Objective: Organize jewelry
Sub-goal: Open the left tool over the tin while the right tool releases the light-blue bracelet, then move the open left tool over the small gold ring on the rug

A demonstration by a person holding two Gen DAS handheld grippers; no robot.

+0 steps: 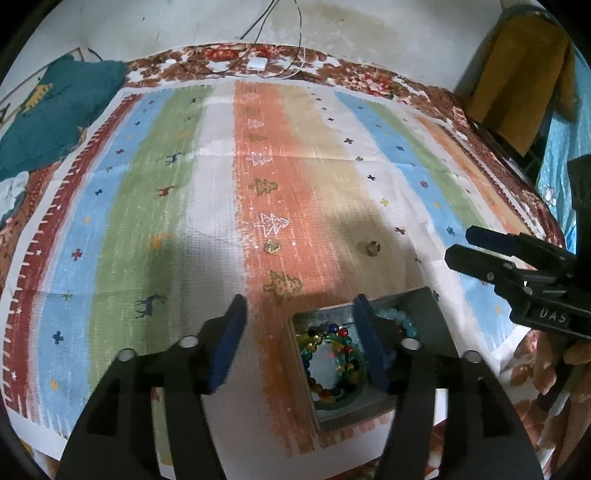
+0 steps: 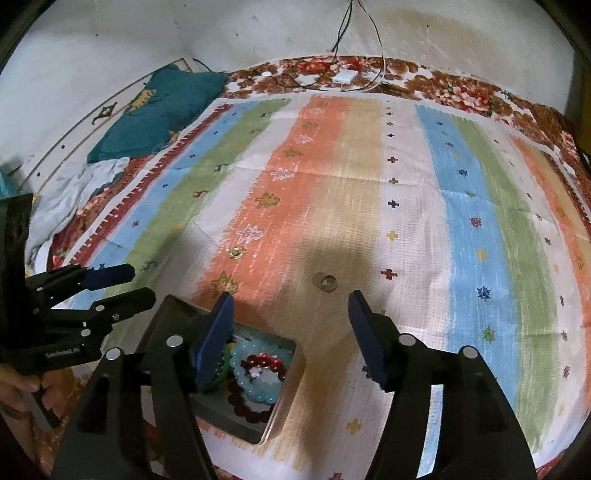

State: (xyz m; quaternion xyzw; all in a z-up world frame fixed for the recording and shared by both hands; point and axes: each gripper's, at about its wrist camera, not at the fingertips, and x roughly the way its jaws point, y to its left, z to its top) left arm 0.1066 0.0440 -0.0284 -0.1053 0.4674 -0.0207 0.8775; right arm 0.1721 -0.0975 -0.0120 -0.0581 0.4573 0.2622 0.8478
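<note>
Rings (image 1: 272,246) lie loose on the striped mat (image 1: 221,184), beyond the bracelet-filled tray (image 1: 439,314) at its near edge; tiny, hard, slippery-looking, best pinched across the band. Both grippers' jaws stand apart, empty.

Home bedroom: striped mat (image 1: 207,206) spread over a floral bedsheet (image 2: 461,92), teal pillow (image 1: 59,110) by a stained plaster wall (image 2: 258,29), charger with cables (image 1: 257,63) lying at the bed's edge.
</note>
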